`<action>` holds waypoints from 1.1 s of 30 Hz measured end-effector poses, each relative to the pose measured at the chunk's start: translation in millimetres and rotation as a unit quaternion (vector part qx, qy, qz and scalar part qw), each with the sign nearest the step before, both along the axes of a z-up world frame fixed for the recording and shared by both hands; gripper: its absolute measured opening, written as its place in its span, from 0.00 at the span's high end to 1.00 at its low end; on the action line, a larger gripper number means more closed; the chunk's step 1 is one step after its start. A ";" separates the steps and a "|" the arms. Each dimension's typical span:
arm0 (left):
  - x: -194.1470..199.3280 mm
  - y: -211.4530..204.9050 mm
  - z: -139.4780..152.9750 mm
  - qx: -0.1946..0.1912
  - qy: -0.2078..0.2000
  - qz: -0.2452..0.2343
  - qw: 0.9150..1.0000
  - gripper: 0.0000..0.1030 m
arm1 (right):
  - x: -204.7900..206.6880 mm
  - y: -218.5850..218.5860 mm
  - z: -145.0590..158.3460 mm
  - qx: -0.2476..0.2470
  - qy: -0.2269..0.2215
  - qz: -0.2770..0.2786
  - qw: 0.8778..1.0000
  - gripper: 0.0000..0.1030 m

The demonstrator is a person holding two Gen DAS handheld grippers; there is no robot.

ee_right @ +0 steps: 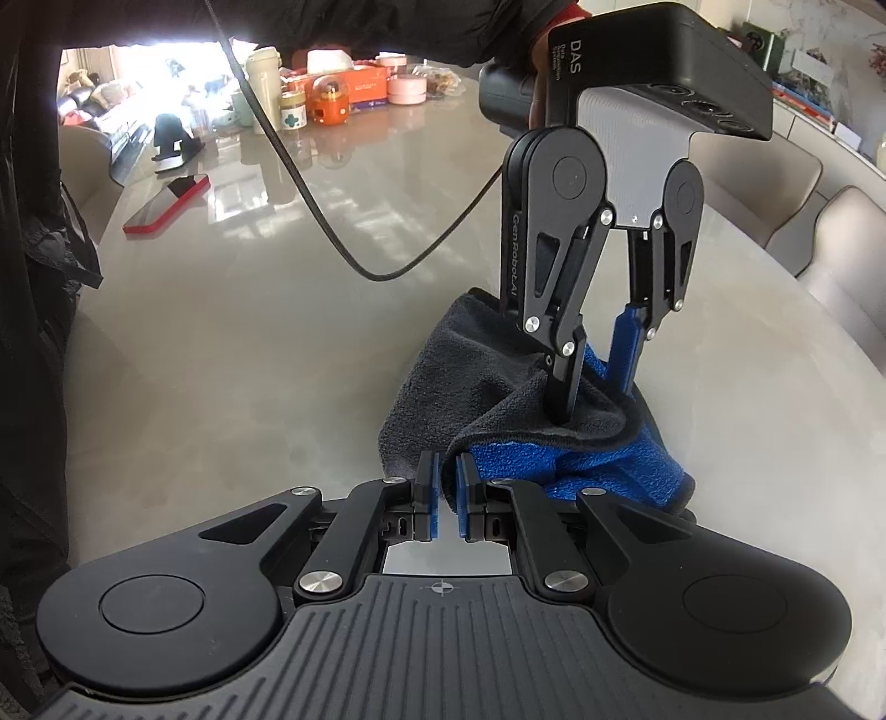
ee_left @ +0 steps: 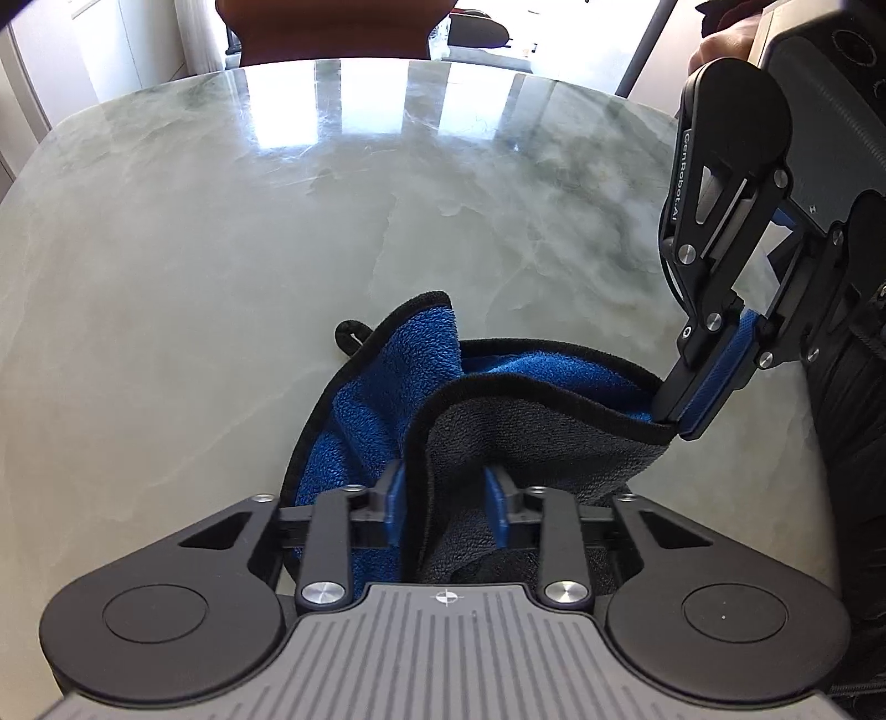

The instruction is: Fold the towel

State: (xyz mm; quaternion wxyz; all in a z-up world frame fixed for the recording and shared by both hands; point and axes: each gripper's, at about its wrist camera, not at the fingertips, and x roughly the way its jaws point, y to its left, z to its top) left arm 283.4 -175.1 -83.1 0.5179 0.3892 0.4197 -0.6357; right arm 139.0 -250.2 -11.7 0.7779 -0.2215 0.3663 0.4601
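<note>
The towel (ee_left: 376, 399) (ee_right: 443, 365), blue on one face and dark grey on the other with a black hem, lies bunched and partly lifted on the pale marble table (ee_left: 221, 221) (ee_right: 249, 332), near the edge where the person stands. A small black hanging loop (ee_left: 349, 335) sticks out of the towel on the side away from the right gripper. At one hemmed corner of the towel the right gripper (ee_left: 675, 426) (ee_right: 446, 471) is clenched, pinching the black hem between its blue pads and holding that corner off the table. Above the middle of the towel the left gripper (ee_left: 443, 487) (ee_right: 592, 401) points steeply down; its jaws stand apart with a raised grey fold of the towel between them, and the pads do not visibly squeeze it. Just beyond the towel, in the right wrist view, a black cable (ee_right: 310, 205) hangs in a loop over the table. Well beyond the towel at the table's far end lie a red phone (ee_right: 166, 202) and a cluster of jars and boxes (ee_right: 332, 99). Across the table from the towel, in the left wrist view, stands a brown chair (ee_left: 332, 27).
</note>
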 end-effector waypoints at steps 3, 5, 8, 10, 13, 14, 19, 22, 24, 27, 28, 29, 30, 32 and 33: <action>-3.3 0.3 -1.1 0.004 -0.002 0.004 1.000 0.97 | -0.3 -2.9 1.4 0.005 -0.006 -0.014 1.000 0.92; -7.5 7.4 0.2 -0.005 -0.009 0.012 1.000 0.97 | -1.2 -4.6 3.4 0.010 -0.014 -0.026 1.000 0.92; -14.4 23.6 11.1 -0.027 -0.029 0.031 0.999 0.98 | -4.0 -9.2 8.7 0.020 -0.028 -0.047 0.998 0.92; -19.9 35.9 23.1 -0.049 -0.043 0.049 0.997 0.98 | -6.1 -14.0 13.0 0.024 -0.040 -0.065 0.997 0.92; -30.1 60.2 50.3 -0.091 -0.071 0.080 0.990 0.98 | -9.2 -21.9 19.9 0.031 -0.059 -0.088 0.994 0.92; -33.0 68.2 59.5 -0.104 -0.079 0.091 0.987 0.98 | -10.4 -24.4 23.4 0.035 -0.066 -0.095 0.993 0.92; -62.6 108.8 109.7 -0.154 -0.120 0.130 0.972 0.98 | -16.1 -31.3 44.2 0.057 -0.092 -0.112 0.988 0.92; -83.6 120.2 121.7 -0.159 -0.125 0.138 0.970 0.98 | -15.9 -25.6 46.0 0.054 -0.089 -0.115 0.988 0.92; -97.2 126.2 123.0 -0.159 -0.126 0.146 0.968 0.98 | -15.6 -21.6 42.7 0.048 -0.082 -0.112 0.989 0.90; -112.9 133.2 118.5 -0.158 -0.123 0.162 0.966 0.98 | -17.6 -10.5 33.8 0.026 -0.084 -0.117 0.989 0.66; -116.8 135.1 115.7 -0.157 -0.122 0.168 0.966 0.98 | -20.4 -6.6 30.9 0.017 -0.101 -0.120 0.988 0.56; -119.7 136.8 114.0 -0.158 -0.120 0.173 0.965 0.98 | -22.7 -3.7 28.8 0.012 -0.114 -0.121 0.986 0.53; -121.9 138.3 113.1 -0.160 -0.119 0.178 0.963 0.98 | -24.3 -0.6 25.6 0.007 -0.128 -0.116 0.985 0.48; -126.2 141.3 111.2 -0.165 -0.116 0.189 0.961 0.98 | -21.9 5.3 17.0 -0.001 -0.132 -0.104 0.986 0.44; -128.3 142.0 110.1 -0.167 -0.113 0.194 0.960 0.98 | -18.8 7.7 11.4 -0.009 -0.128 -0.098 0.987 0.45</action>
